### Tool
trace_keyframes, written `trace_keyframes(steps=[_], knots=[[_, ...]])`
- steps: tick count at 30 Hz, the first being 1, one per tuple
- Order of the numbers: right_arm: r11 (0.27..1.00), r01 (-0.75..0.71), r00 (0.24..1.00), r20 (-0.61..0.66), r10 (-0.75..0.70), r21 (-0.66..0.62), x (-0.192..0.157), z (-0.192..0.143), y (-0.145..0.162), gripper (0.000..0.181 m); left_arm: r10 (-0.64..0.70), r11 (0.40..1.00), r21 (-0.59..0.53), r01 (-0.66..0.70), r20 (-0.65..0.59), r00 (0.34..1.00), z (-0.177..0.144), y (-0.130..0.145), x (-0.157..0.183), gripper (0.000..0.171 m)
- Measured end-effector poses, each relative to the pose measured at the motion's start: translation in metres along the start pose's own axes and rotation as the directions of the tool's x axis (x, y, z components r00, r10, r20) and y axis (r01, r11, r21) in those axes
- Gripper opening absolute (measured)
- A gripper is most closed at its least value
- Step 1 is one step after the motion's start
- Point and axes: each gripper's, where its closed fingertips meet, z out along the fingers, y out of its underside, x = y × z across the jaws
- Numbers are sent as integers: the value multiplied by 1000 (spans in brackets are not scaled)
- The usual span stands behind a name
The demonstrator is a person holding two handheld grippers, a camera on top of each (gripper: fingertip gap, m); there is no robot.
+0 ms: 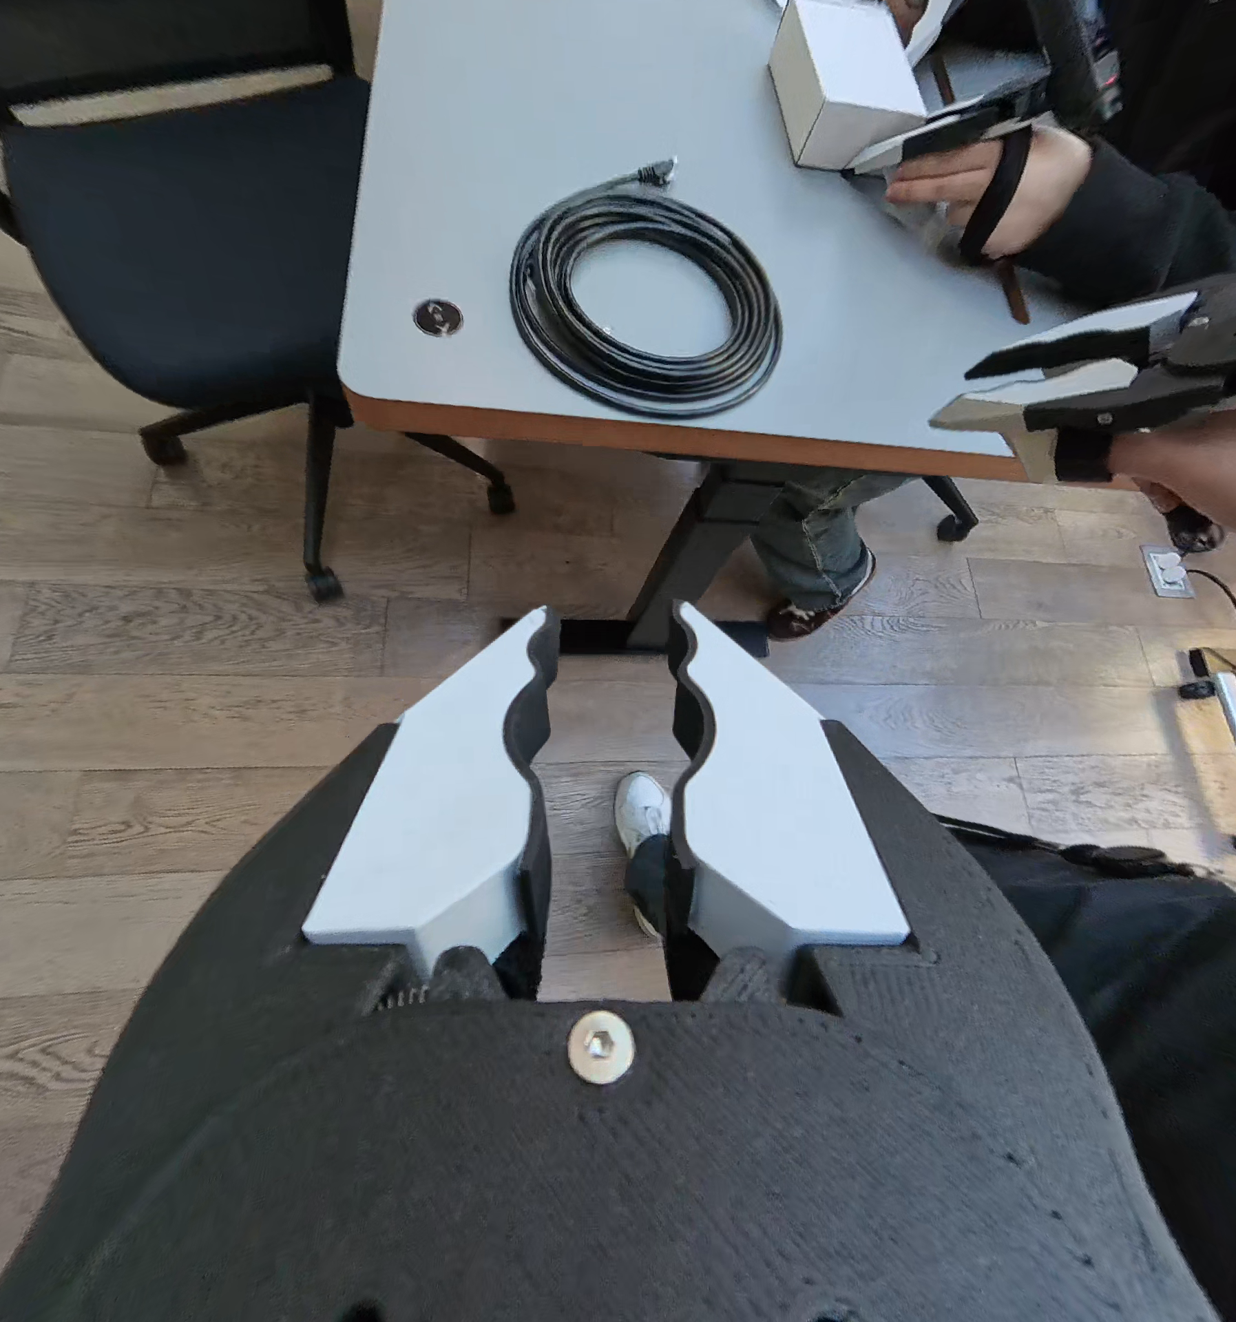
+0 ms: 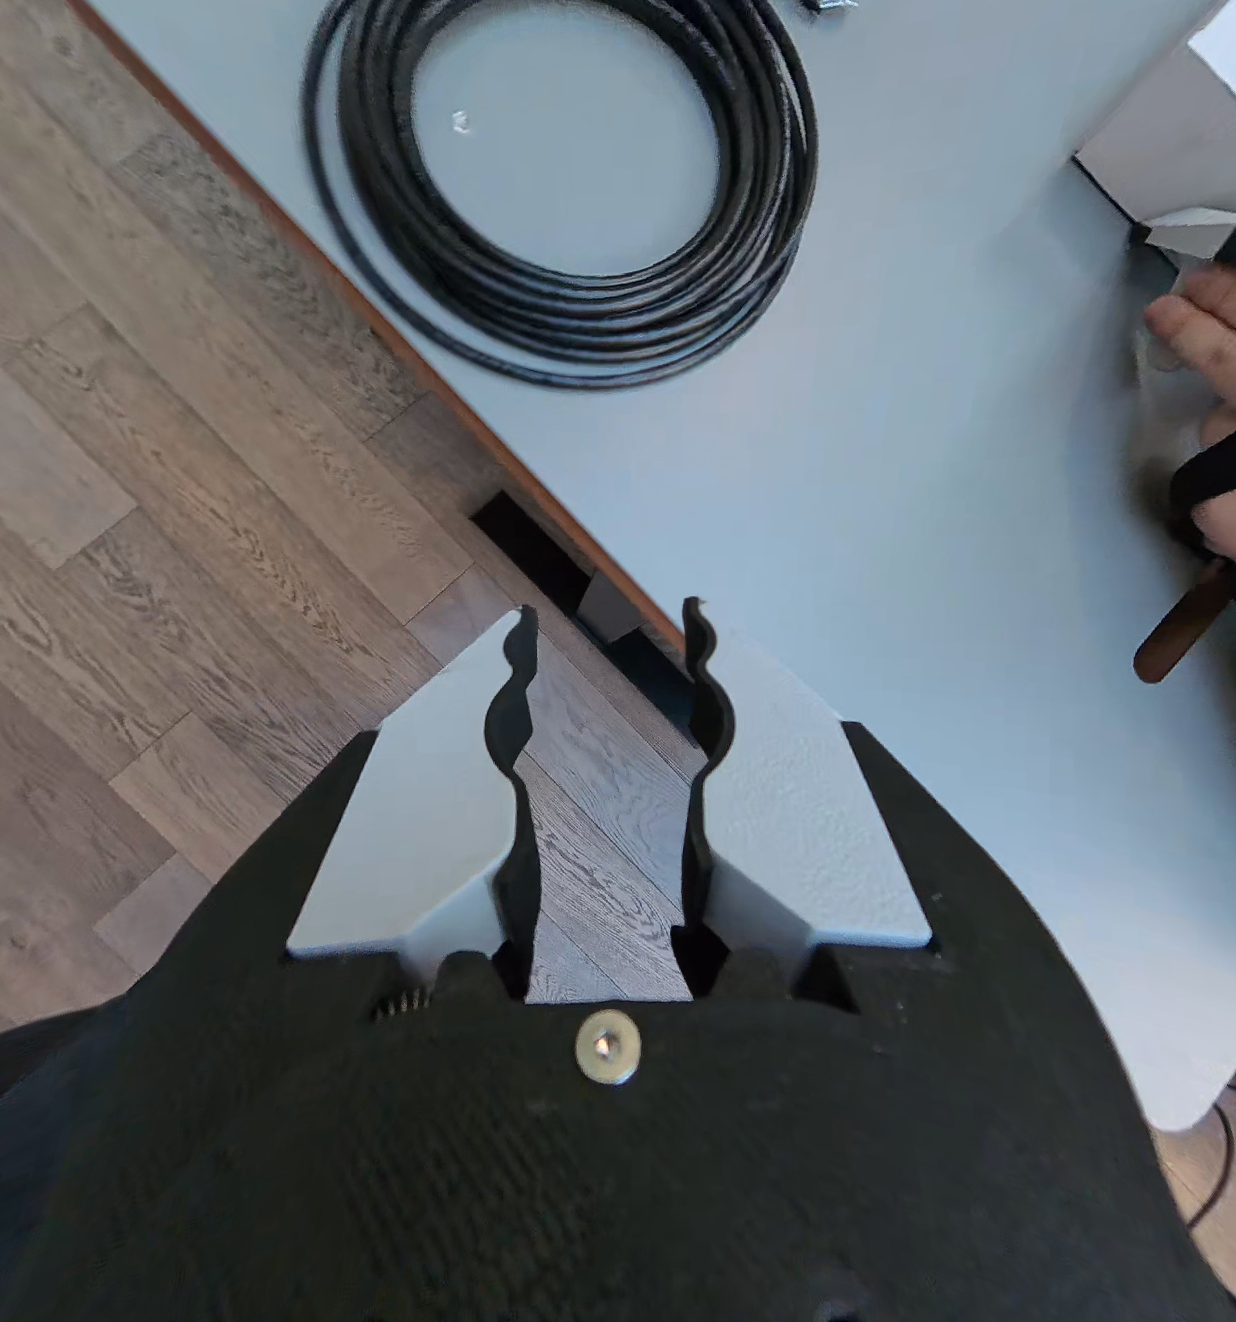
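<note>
On the pale grey table, near its rounded corner, I am seeing a black cable lying flat in a round coil, one plug end trailing off toward the far side. My right gripper is hanging over the table's wood-trimmed edge just short of the coil, jaws spread apart and holding nothing. My left gripper is hovering lower, out over the floor in front of the table, jaws likewise parted and empty.

Beyond the coil a white box is sitting on the table; its open end is facing away from me, so I cannot tell what is in it. Another person's hand, strapped to a third gripper, is resting beside that box and touching it.

A round metal grommet is sitting in the tabletop near the corner. A dark office chair is standing at the table's left on the wood-plank floor, and a floor socket is lying off to the right.
</note>
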Motion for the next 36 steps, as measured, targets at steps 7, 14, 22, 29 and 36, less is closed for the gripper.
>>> trace_keyframes(steps=[7,14,22,29,36], knots=[[997,-60,996,65,63,-46,15,83,-62,39,78,991,-104,-88,-95,992,94,-53,-54,14],[992,-121,990,82,117,44,0,118,-114,23,123,960,-206,-192,-308,943,166,-72,-103,0],[997,-46,972,229,58,-58,-56,168,-127,18,276,868,-237,-437,-501,820,228,-96,-146,15],[994,-98,995,-21,97,-45,-6,165,-124,26,264,861,-251,-443,-523,810,297,-135,-134,17],[925,-343,930,-199,309,-166,49,161,-77,49,275,816,-298,-496,-554,786,384,-155,-86,25]])
